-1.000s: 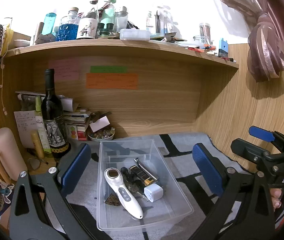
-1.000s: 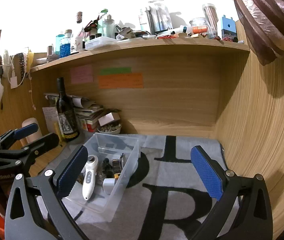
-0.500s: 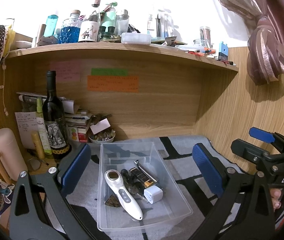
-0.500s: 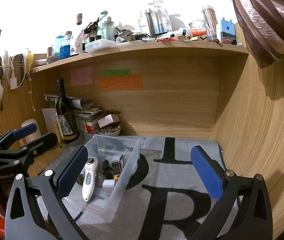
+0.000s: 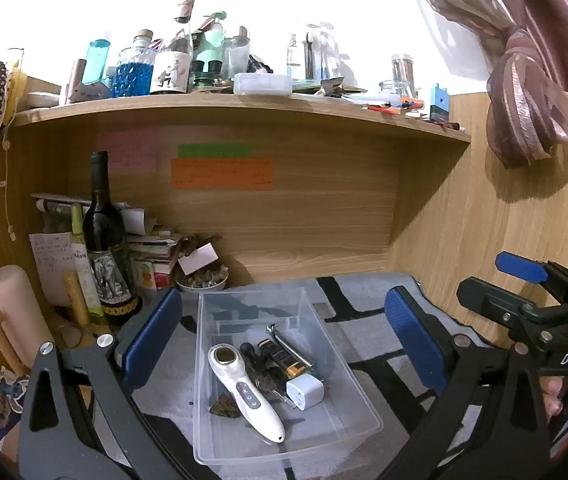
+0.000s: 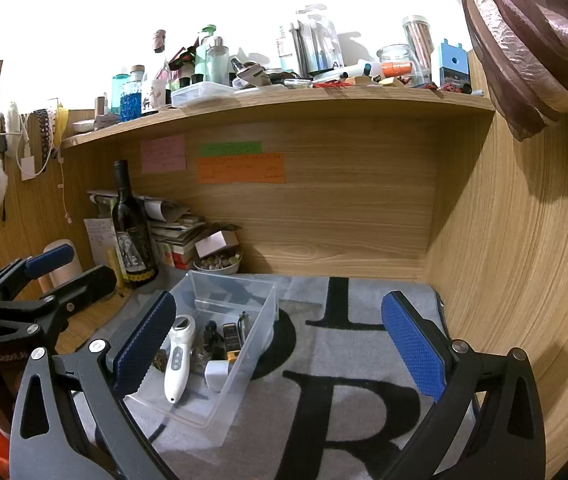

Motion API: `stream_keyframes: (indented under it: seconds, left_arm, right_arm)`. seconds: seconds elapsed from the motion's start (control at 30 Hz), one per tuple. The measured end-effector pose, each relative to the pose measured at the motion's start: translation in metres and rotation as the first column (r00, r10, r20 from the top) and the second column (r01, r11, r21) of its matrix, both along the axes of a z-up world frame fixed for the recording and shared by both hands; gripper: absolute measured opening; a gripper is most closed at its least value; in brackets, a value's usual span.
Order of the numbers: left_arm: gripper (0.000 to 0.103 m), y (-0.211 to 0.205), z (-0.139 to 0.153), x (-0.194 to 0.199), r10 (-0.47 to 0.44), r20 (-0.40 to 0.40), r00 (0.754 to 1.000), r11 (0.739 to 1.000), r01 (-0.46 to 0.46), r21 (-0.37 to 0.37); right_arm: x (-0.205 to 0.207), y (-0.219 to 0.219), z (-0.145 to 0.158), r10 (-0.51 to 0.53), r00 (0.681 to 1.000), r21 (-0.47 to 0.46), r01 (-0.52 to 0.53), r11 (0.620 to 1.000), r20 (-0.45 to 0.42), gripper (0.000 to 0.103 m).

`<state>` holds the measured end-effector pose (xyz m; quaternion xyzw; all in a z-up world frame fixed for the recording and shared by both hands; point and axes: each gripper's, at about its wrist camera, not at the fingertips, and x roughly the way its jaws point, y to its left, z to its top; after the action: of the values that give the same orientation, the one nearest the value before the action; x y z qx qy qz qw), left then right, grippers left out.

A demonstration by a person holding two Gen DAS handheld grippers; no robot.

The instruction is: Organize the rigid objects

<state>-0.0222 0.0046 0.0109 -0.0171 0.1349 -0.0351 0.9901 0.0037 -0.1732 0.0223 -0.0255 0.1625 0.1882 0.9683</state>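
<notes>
Both claws, left claw [image 5: 284, 344] and right claw [image 6: 280, 344], wide open, empty; clear bin [image 5: 347, 436] at lower centre holds white device [image 5: 250, 396].

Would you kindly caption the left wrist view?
Open left gripper above a clear bin holding a white handheld device.

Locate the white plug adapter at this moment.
The white plug adapter lies inside the clear plastic bin, on its right side in the left wrist view, just right of the white handheld device and in front of the battery.
</notes>
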Motion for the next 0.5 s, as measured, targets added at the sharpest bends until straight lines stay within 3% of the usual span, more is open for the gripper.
stream_keyframes:
  seconds: [0.5]
  left_arm:
    - [0.103,-0.0005,0.0004,-0.0017,-0.002,0.003,1.0,1.0,0.002,-0.002]
  right_arm:
    - [-0.0011,0.0015,-0.0001,-0.003,1.0,-0.001,0.003,1.0,-0.001,0.103]
